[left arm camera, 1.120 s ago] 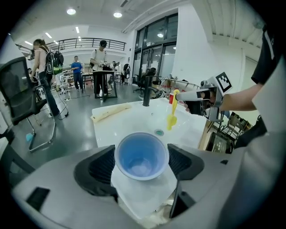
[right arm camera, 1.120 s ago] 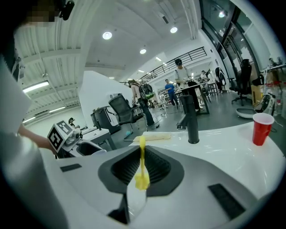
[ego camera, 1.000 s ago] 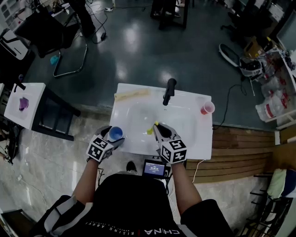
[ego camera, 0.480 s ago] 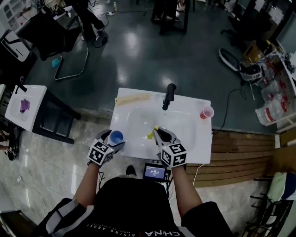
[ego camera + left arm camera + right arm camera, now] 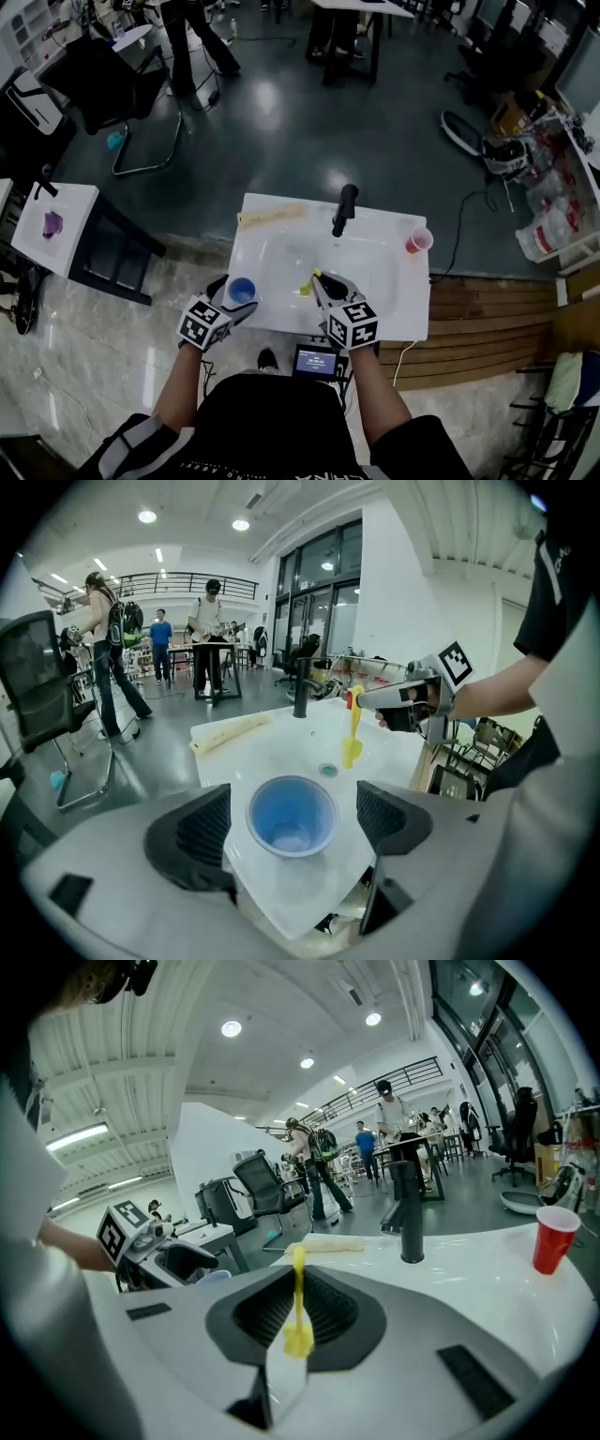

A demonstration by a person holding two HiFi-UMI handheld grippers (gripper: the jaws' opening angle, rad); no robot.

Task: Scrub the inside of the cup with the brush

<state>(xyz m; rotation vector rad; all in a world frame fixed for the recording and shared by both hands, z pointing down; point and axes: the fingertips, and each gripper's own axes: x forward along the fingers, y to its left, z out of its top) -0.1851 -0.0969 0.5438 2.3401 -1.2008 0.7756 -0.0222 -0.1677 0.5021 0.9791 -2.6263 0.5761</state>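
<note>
Between the jaws of the left gripper, just opened wider and pressing on nothing: the blue cup, upright and loose on the corner of the white sink, right under that gripper. Biggest risk, as judged: scrubbing with no grip on the cup, so sliding or tipping off that corner at the first push of bristles. Next: closing off-centre and knocking the cup sideways instead of clamping it. Lesser: missing the mouth with the yellow brush, pinched fast in the closed right gripper, sticking out ahead of it over the basin, well to the right of the left gripper; could catch the rim and flip the cup. Least: twisting of the thin handle between the pads under pressure.

Far beyond both grippers, a large workshop with dark glossy floor, people standing, an office chair. Off to the left of the left gripper, a small white table. Ahead of the right gripper, smooth glossy basin, likely slippery, and a black faucet. To that gripper's right, a red cup at the sink's far corner.
</note>
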